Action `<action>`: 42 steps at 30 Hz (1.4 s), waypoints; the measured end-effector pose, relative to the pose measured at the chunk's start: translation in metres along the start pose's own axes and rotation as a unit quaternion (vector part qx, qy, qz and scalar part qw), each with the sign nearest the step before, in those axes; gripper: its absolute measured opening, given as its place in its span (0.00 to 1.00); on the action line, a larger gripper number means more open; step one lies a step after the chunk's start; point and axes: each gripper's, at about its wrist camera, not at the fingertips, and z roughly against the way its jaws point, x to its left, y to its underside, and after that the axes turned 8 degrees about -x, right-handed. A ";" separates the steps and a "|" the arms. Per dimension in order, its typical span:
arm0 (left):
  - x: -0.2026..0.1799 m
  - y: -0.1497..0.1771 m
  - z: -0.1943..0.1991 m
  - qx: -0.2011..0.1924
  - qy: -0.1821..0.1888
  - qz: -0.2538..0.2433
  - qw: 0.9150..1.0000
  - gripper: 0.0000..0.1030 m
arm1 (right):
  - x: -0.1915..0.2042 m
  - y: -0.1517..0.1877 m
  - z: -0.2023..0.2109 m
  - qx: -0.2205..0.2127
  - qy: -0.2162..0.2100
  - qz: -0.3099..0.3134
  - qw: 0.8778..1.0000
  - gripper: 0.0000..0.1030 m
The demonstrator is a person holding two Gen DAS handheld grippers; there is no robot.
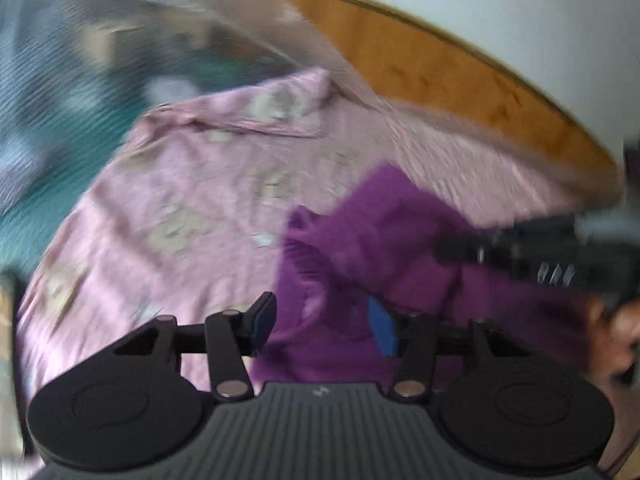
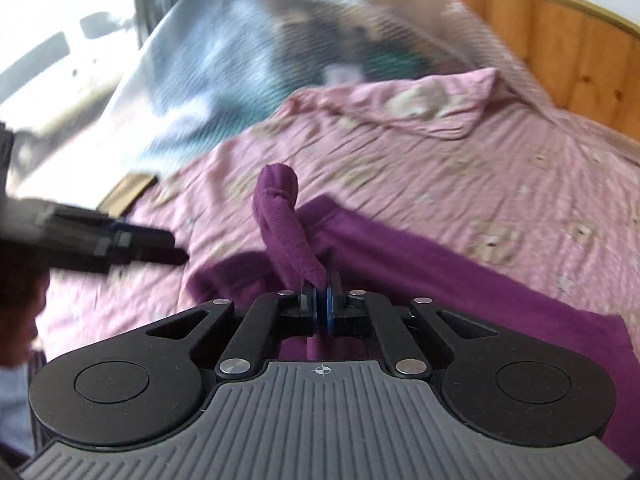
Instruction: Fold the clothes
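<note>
A purple garment (image 1: 384,240) lies rumpled on a pink patterned bedsheet (image 1: 192,184). In the left wrist view my left gripper (image 1: 324,324) hovers over the garment's near edge. Its fingers stand apart and the purple cloth shows in the gap, with nothing pressed between the pads. My right gripper (image 2: 322,292) is shut on a fold of the purple garment (image 2: 440,264), and a rolled strip of it (image 2: 280,216) rises from the pads. The right gripper (image 1: 500,248) also shows at the right of the left wrist view. In the right wrist view the left gripper (image 2: 160,246) comes in from the left.
A wooden headboard (image 2: 568,48) with a brass rim curves along the far side of the bed. A clear plastic bag (image 2: 248,52) of dark and teal clothes lies at the head of the bed. A bright window (image 2: 52,40) is at the far left. Part of a hand (image 1: 620,332) shows at the right edge.
</note>
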 end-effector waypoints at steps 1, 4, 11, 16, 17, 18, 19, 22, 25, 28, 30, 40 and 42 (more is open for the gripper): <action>0.004 0.002 -0.017 0.019 -0.016 0.005 1.000 0.25 | -0.004 -0.002 0.001 -0.003 0.001 -0.004 1.000 0.01; 0.030 0.005 -0.053 0.052 -0.045 0.070 0.995 0.10 | -0.011 -0.005 0.014 -0.027 -0.005 -0.015 0.999 0.01; 0.092 0.005 -0.069 0.051 -0.012 0.270 0.961 0.10 | 0.030 0.026 -0.002 0.014 -0.066 0.051 0.996 0.01; 0.102 -0.006 -0.033 0.025 -0.052 0.275 0.960 0.24 | 0.073 0.051 -0.045 0.049 -0.061 0.133 0.988 0.27; 0.102 -0.010 -0.023 0.017 -0.062 0.268 0.961 0.24 | 0.077 0.053 -0.044 0.048 -0.062 0.142 0.987 0.31; 0.102 -0.015 -0.013 0.010 -0.070 0.260 0.963 0.24 | 0.079 0.055 -0.042 0.047 -0.063 0.151 0.985 0.36; 0.090 -0.021 -0.008 0.007 -0.054 0.236 0.970 0.25 | 0.082 0.056 -0.039 0.045 -0.065 0.159 0.984 0.36; 0.054 -0.038 0.007 -0.003 -0.006 0.161 0.987 0.36 | 0.065 0.050 -0.010 0.015 -0.056 0.098 0.994 0.36; 0.010 -0.033 -0.008 0.023 0.020 0.058 0.998 0.38 | 0.032 0.047 0.023 -0.019 -0.027 0.002 0.999 0.35; 0.007 -0.009 -0.040 0.069 -0.064 0.005 0.996 0.26 | -0.012 0.063 0.039 -0.011 0.037 -0.074 0.997 0.34; 0.016 0.001 -0.047 0.073 -0.097 -0.002 0.993 0.49 | -0.047 0.078 0.061 -0.011 0.086 -0.115 0.990 0.34; 0.014 -0.014 -0.051 0.080 -0.131 -0.019 0.988 0.58 | -0.228 0.233 0.261 -0.017 0.378 -0.345 0.859 0.36; 0.013 -0.024 -0.042 0.065 -0.147 -0.013 0.987 0.58 | -0.248 0.266 0.297 -0.023 0.386 -0.393 0.834 0.14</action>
